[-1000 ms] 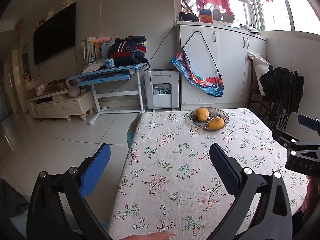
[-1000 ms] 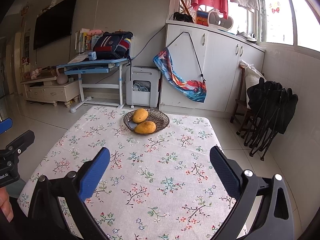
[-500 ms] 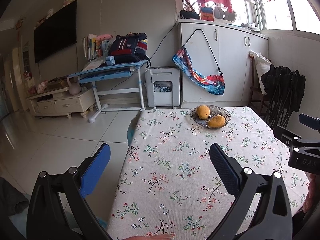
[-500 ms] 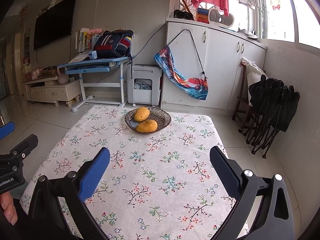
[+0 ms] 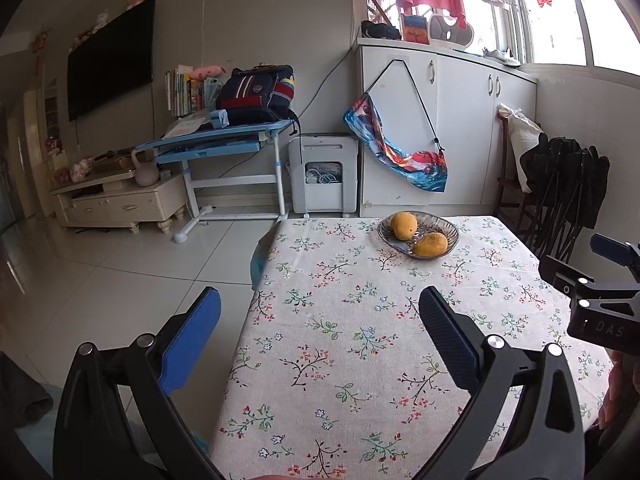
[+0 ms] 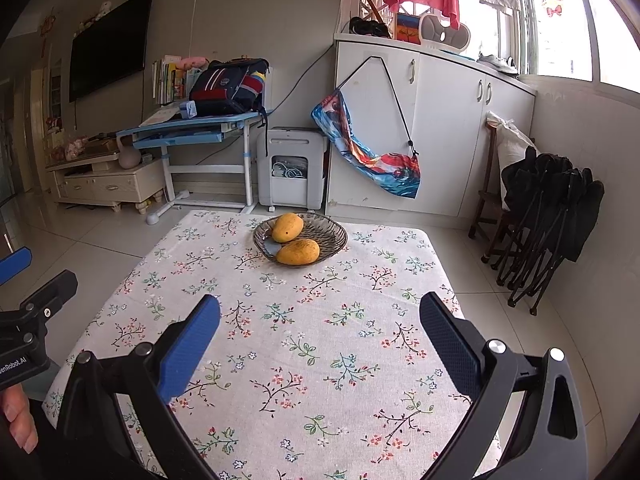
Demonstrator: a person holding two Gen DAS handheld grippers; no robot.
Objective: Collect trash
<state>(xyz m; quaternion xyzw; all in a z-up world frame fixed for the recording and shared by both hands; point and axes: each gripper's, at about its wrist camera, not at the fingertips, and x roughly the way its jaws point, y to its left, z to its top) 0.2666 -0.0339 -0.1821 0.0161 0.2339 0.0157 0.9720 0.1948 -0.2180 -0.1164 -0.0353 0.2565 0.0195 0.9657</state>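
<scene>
Our left gripper (image 5: 320, 312) hangs wide open and empty beside the table; our right gripper (image 6: 320, 320), likewise spread and empty, hovers over the floral tablecloth (image 6: 280, 320). We see no trash on it, only a bowl (image 6: 328, 240) holding two mangoes (image 6: 298, 251). That fits either a table already cleared or trash lying out of view.

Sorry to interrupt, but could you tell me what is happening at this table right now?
A person holds a two-finger gripper in each hand above a table with a floral tablecloth. The left gripper and the right gripper are both open and hold nothing. The only things on the table are two mangoes in a bowl at the far end. No trash is visible on it.
</scene>
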